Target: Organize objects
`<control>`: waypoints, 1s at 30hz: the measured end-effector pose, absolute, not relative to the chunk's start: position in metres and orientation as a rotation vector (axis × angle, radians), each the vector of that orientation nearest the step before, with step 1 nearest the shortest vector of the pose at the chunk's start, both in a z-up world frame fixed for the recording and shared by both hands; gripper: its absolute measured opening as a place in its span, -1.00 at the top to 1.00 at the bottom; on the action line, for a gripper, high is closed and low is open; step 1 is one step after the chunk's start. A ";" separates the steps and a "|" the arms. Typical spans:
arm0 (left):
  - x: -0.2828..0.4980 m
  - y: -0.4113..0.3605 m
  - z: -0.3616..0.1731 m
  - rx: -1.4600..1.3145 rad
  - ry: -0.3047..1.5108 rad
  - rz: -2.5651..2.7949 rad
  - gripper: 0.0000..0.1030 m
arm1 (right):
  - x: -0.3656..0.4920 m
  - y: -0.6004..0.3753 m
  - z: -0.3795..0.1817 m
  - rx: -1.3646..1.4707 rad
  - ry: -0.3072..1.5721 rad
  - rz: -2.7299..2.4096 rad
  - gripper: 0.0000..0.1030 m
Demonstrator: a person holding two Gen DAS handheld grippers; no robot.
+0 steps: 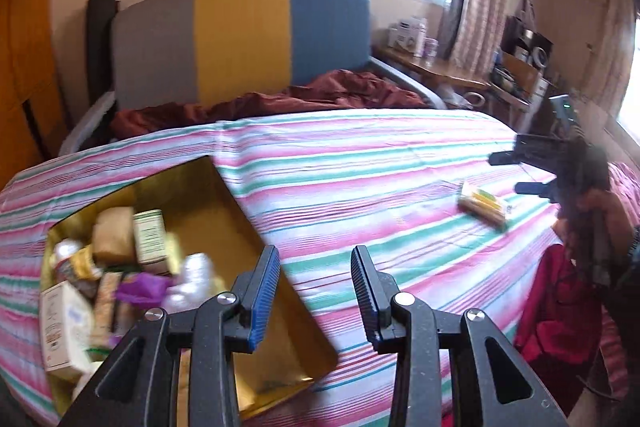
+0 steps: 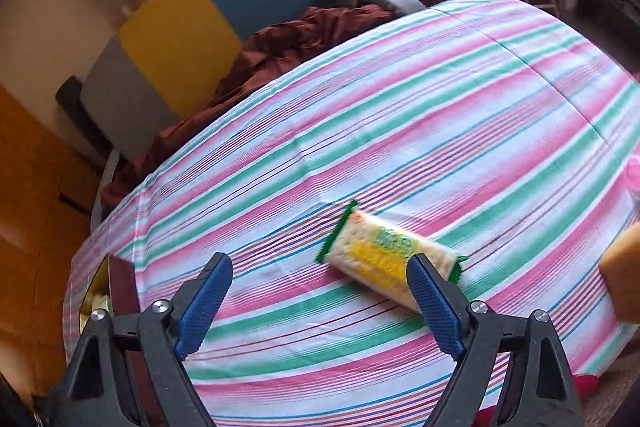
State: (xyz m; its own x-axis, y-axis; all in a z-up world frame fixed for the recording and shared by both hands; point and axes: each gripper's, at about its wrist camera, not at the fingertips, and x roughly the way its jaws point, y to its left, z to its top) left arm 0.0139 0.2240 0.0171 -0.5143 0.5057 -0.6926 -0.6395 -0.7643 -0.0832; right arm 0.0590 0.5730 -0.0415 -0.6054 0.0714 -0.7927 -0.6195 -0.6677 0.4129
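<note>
A biscuit packet point(image 2: 384, 259) in a green-edged wrapper lies on the striped bedsheet point(image 2: 400, 115). My right gripper point(image 2: 320, 263) hovers just short of it, open wide. The packet sits ahead of the right fingertip and is partly covered by it. In the left wrist view the same packet point(image 1: 482, 205) lies at the right, with the right gripper point(image 1: 514, 173) beside it. My left gripper point(image 1: 316, 259) is open with nothing between its fingers, over the near corner of a gold-lined box point(image 1: 240, 211). The box holds several small cartons, bottles and packets.
A grey, yellow and blue headboard point(image 1: 240, 39) and a maroon blanket point(image 1: 280, 99) lie beyond the sheet. A cluttered wooden side table point(image 1: 432, 67) stands at the back right. Red cloth point(image 1: 560, 315) hangs off the bed's right edge. An orange object point(image 2: 622, 279) shows at the right.
</note>
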 end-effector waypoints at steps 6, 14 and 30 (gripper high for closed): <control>0.025 0.283 0.000 -0.991 0.313 2.146 0.28 | 0.064 0.614 -0.064 -1.007 1.115 2.161 -0.73; 0.015 0.338 -0.030 -1.118 0.303 2.024 0.28 | 0.061 0.621 -0.077 -1.028 1.188 2.103 -0.84; -0.025 0.436 -0.062 -1.212 0.137 1.846 0.18 | 0.066 0.631 -0.099 -1.030 1.363 2.011 -0.89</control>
State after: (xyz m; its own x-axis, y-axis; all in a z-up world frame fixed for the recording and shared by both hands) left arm -0.0248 0.4360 -0.0619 -0.1186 0.6141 -0.7803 -0.7228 -0.5922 -0.3562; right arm 0.0661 0.6310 -0.0986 -0.5905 -0.0112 -0.8070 -0.7454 -0.3757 0.5506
